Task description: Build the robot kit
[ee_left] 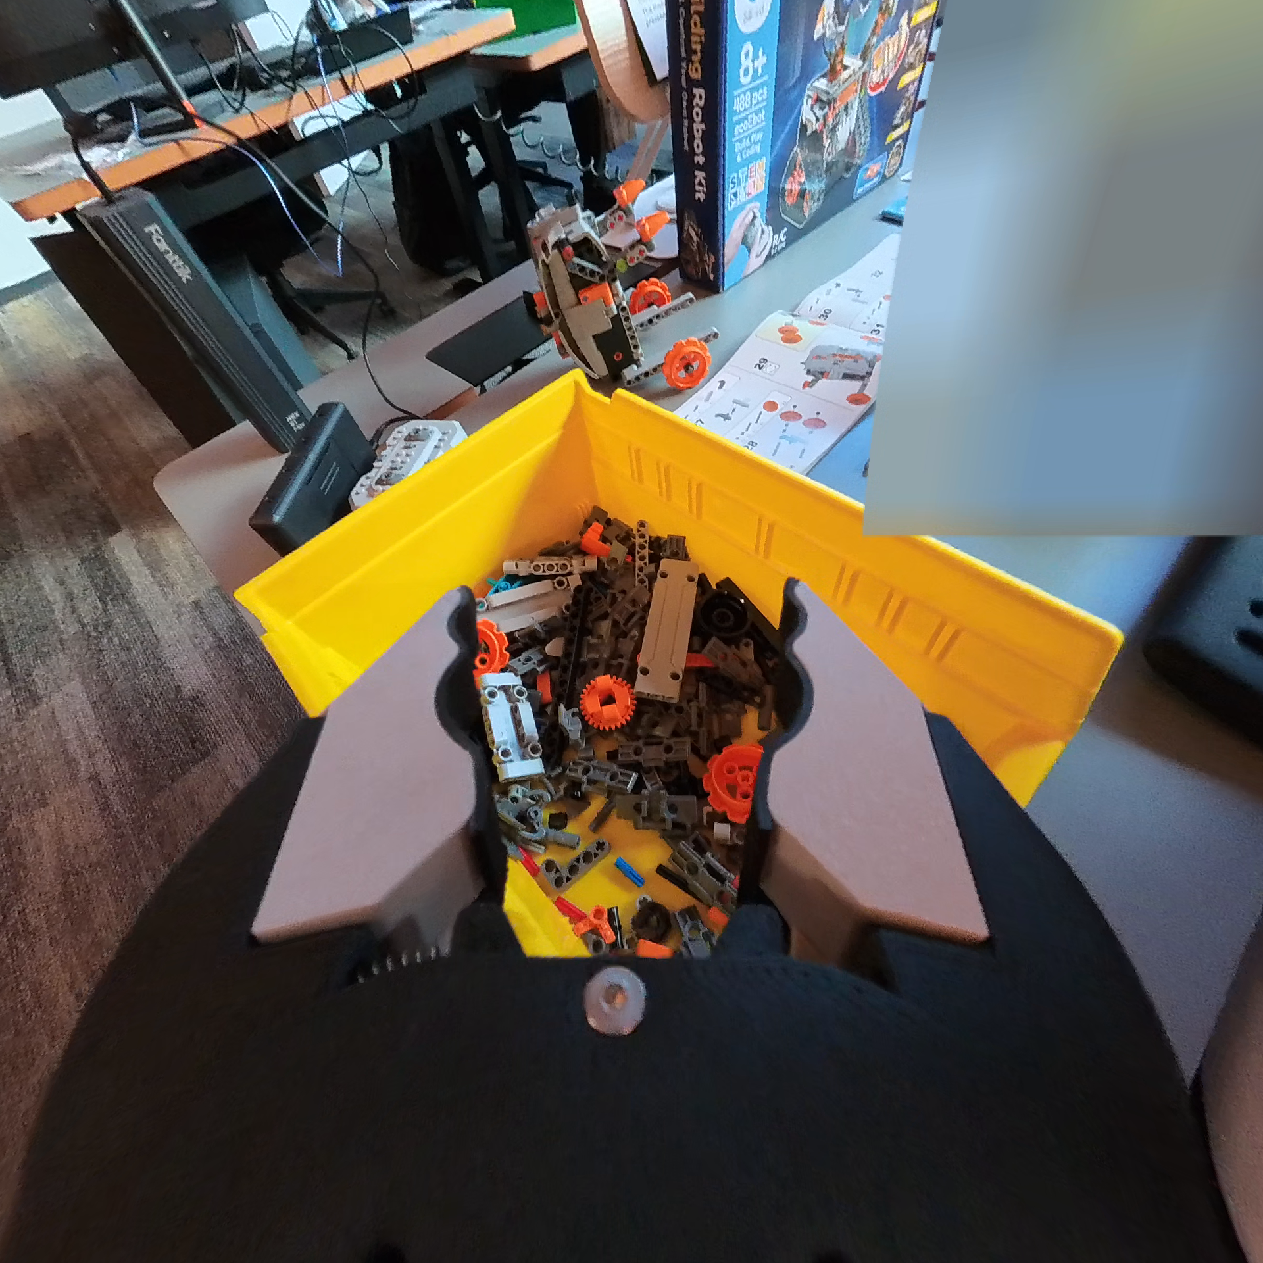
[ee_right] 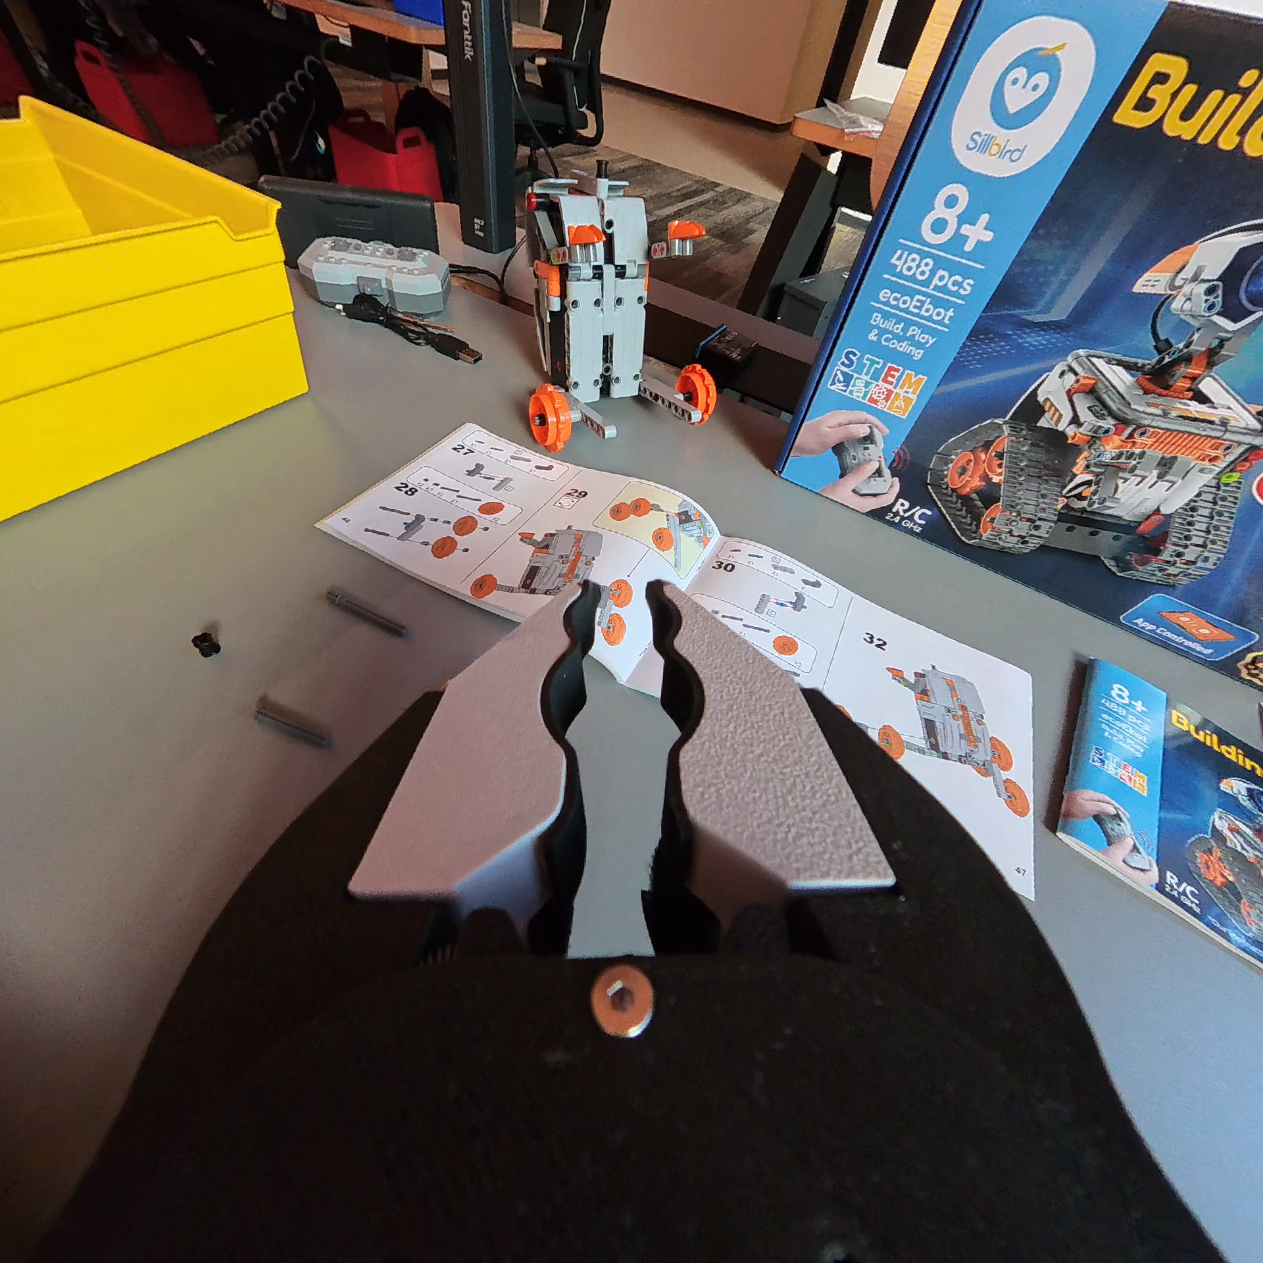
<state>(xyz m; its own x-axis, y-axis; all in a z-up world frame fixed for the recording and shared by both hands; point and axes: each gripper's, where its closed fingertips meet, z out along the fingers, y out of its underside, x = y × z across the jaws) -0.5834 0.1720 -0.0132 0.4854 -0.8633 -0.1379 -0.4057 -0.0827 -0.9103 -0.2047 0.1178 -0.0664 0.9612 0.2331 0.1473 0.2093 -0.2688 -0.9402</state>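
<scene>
Left wrist view: the left gripper (ee_left: 629, 690) is hovering, fingers spread and empty, over the yellow bin (ee_left: 888, 601) filling mid-frame, framing its loose parts (ee_left: 635, 717). Right wrist view: the right gripper (ee_right: 618, 615) is hanging, fingers narrowly parted and empty, above the open manual (ee_right: 683, 615) at centre, pages facing up for reading.

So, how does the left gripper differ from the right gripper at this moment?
The left gripper has its jaws wide apart, while the right gripper shows only a narrow gap. The left one hovers over the yellow bin of loose building pieces; the right one is over the grey table, with its tips at the open instruction booklet. Both hold nothing and have the same black body and pale fingers.
</scene>
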